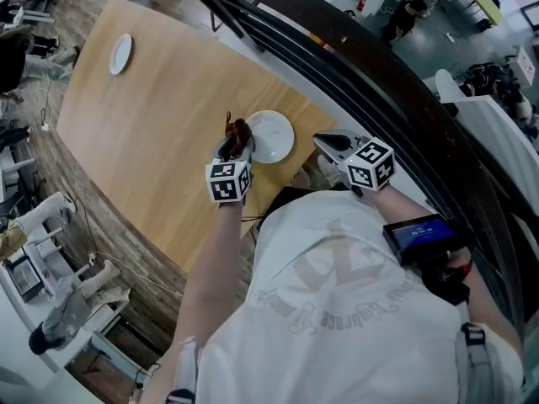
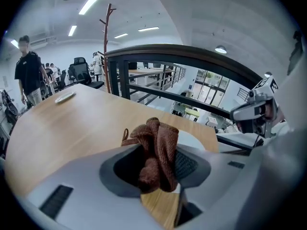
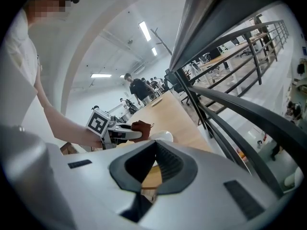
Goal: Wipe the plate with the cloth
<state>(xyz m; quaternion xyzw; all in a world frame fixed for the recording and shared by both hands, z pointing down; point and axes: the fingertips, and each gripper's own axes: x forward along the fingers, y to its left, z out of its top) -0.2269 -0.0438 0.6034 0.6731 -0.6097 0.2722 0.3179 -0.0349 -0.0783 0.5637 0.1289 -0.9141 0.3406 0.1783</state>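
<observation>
The left gripper (image 1: 235, 146), clamped on the crumpled brown cloth (image 2: 156, 147), has the round white plate (image 1: 274, 138) just ahead-right, nearer than the closed, empty right gripper (image 1: 328, 144).

The cloth (image 2: 156, 150) is rust-brown, plate (image 1: 271, 135) white, table (image 1: 152, 124) pale wood-grain, far plate (image 1: 121, 54) seemingly white.

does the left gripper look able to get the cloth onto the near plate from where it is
Probably yes: the left gripper, shut on the cloth, is right beside the near plate, with nothing between them.
</observation>
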